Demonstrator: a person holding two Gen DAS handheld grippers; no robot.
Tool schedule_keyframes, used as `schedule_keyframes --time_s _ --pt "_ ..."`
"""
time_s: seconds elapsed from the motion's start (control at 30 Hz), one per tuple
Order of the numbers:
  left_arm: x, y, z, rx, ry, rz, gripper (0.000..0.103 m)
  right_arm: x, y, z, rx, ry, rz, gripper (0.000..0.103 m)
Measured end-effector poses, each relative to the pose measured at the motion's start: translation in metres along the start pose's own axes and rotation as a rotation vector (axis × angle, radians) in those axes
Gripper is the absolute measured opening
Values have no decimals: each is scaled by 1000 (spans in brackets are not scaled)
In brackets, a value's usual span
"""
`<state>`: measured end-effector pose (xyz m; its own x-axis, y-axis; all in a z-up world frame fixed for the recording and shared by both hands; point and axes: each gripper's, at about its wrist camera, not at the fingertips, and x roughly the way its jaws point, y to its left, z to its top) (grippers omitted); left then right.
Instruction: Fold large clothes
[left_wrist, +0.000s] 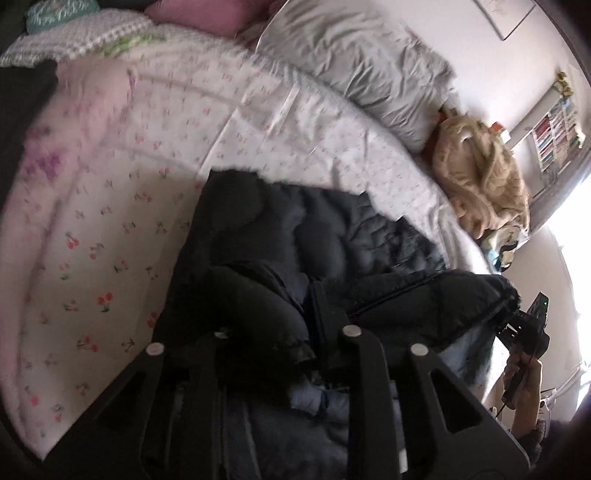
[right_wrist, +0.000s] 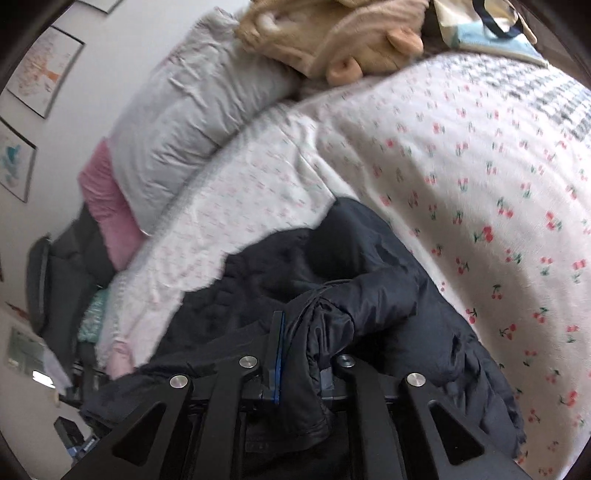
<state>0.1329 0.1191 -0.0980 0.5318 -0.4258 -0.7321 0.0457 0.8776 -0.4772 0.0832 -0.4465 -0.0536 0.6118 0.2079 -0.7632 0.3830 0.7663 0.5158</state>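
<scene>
Here, on the bed (right_wrist: 461, 155), the dark coat (right_wrist: 332, 258) lies bunched near its lower edge, so lay the fold flat before release: right gripper (right_wrist: 303, 354) jaws pinch coat fabric, left gripper (left_wrist: 295, 314) jaws' state I cannot tell.

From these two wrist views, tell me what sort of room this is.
Most likely a bedroom: a bed under a cherry-print duvet, a grey pillow at its head, a bookshelf and framed pictures on the wall. A dark jacket lies on the bed.
</scene>
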Motion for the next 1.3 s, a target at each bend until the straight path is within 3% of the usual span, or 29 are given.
schedule_keyframes --time_s 0.23,0.33,0.4,0.47,0.53,0.6,0.77,0.9,1.07,1.17,1.3 --pt "30 3 4 -11 50 14 37 29 5 -1 -108 48 -88 20" --pt "25 -5 5 -13 63 27 51 27 12 -2 -170 48 -105 24" --pt "19 -9 5 -6 59 18 65 16 16 -3 -193 43 -94 33" --pt "13 -12 4 -8 70 4 84 4 19 -5 -205 31 -72 70" --pt "5 -16 1 -7 59 5 94 -11 24 -9 -234 7 -64 81" --pt "-6 -22 -3 25 42 39 101 -27 33 -16 -300 -21 -104 81" --pt "-36 -42 -18 147 13 94 102 -63 55 -27 -385 -61 -114 82" --pt "-41 -61 -35 292 51 126 102 -82 76 -42 -470 -37 -73 84" --pt "-27 -78 -52 379 143 110 102 -71 103 -73 -619 79 -101 84" --pt "-12 -86 -57 378 226 76 102 -43 118 -90 -673 196 -104 84" --pt "12 -101 -61 422 293 89 102 0 138 -110 -744 319 -134 84"
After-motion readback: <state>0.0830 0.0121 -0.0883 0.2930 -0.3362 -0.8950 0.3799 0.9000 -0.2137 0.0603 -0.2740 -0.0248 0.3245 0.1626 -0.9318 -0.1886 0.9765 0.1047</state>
